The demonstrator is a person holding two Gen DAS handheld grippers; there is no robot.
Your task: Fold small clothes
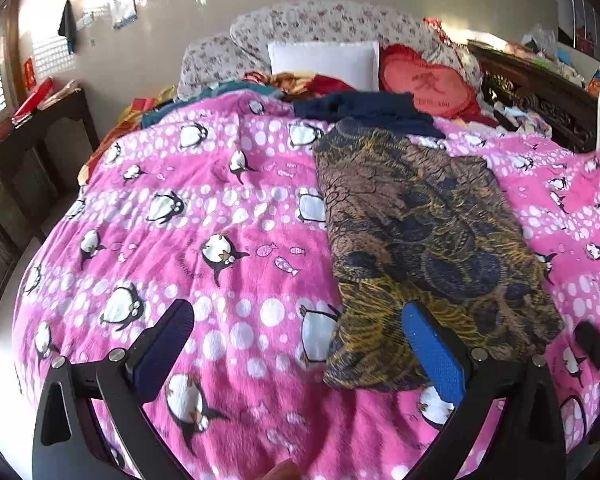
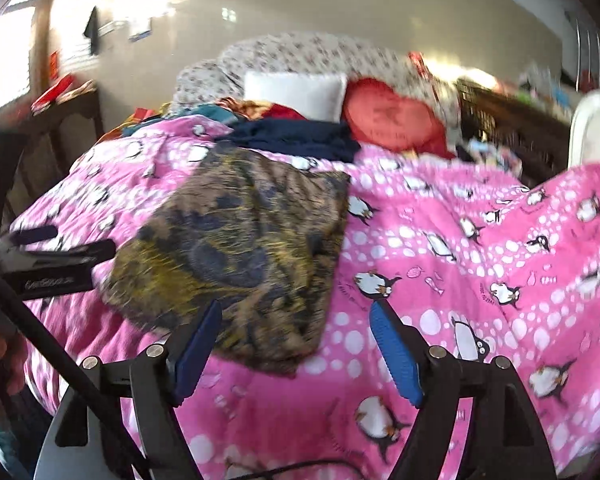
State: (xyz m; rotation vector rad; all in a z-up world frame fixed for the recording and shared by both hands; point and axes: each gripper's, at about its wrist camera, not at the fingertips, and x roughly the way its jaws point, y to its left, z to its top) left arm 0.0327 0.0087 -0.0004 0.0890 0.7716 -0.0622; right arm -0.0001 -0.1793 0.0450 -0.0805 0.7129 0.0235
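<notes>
Left gripper (image 1: pixel 300 344) angled down over the bed, jaws spread wide, nothing between the blue pads (image 1: pixel 436 356). Right gripper (image 2: pixel 295 352) likewise tilted down, jaws apart and empty. Ahead of both, flat on the pink penguin blanket (image 1: pixel 187 216): the folded brown-and-gold patterned garment (image 1: pixel 424 236). Beyond it, dark navy clothing (image 1: pixel 364 110), a white pillow (image 1: pixel 324 62).

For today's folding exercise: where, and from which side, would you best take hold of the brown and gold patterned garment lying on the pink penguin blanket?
Grip the patterned garment at its near hem corners, coming from the near edge of the penguin blanket. It lies flat and lengthwise, and that hem faces both open tongs, left and right, so it could probably be pinched and carried toward the far end beside the navy clothes.
</notes>
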